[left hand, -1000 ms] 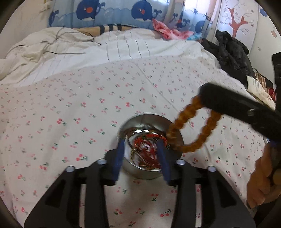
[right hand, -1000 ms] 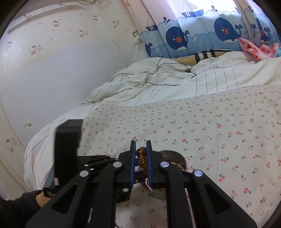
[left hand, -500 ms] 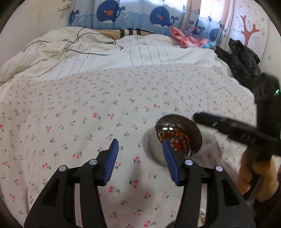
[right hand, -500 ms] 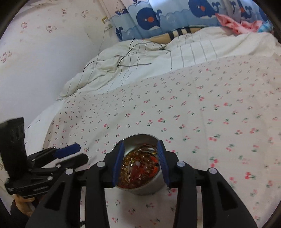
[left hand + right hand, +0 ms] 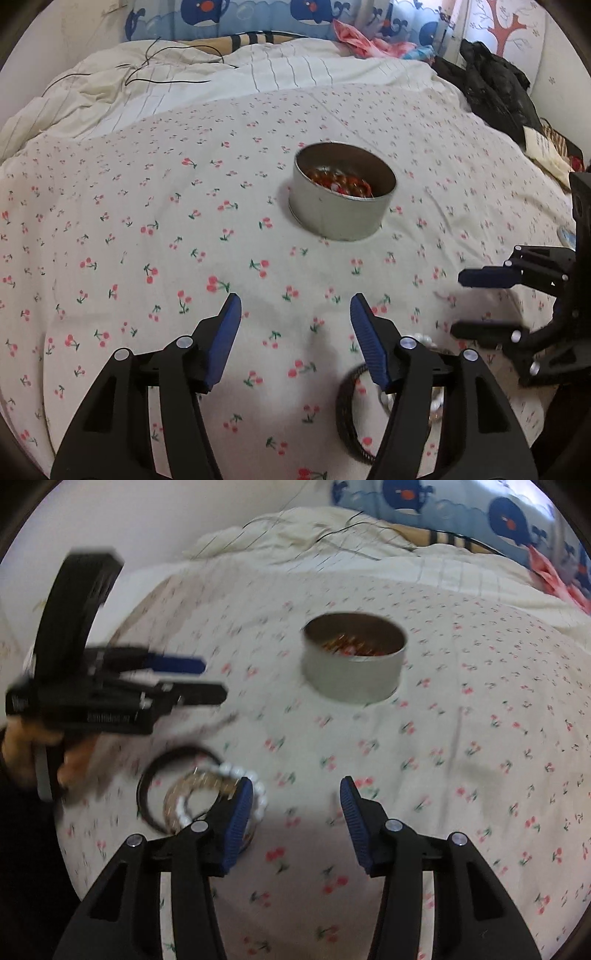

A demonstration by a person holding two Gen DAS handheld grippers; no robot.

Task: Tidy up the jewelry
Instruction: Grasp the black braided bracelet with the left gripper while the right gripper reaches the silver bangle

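While a round, shallow metal tin (image 5: 341,206) holding a tangle of red and amber beaded bracelets (image 5: 341,183) sits upright on the cherry-print white bedspread (image 5: 147,229), both hand-held grippers hover well short of it, nothing between their blue-padded fingers. The left gripper (image 5: 295,314) has just been spreading its jaws and stands open over bare cloth; the right gripper (image 5: 295,794), whose jaws have likewise just been parting, is also open and empty. Near the front edge of the bed lies a small cluster of loose pieces: a thin black hoop bangle (image 5: 147,786), a white pearl-bead bracelet (image 5: 258,794) and a silvery metal bangle (image 5: 192,786), overlapping one another, with the right gripper's left finger partly covering the pearl strand. In the left wrist view the same cluster is largely hidden behind the left gripper's right finger. A person's hand (image 5: 22,746) in a dark sleeve grips the left tool's handle, blurred in the right wrist view. Behind the tin, a rumpled cream striped duvet (image 5: 258,74) carries a thin black cable (image 5: 166,70), a pink garment (image 5: 365,40) lies by blue whale-print curtains (image 5: 258,14), and a black jacket (image 5: 495,92) is heaped at the bed's far right.
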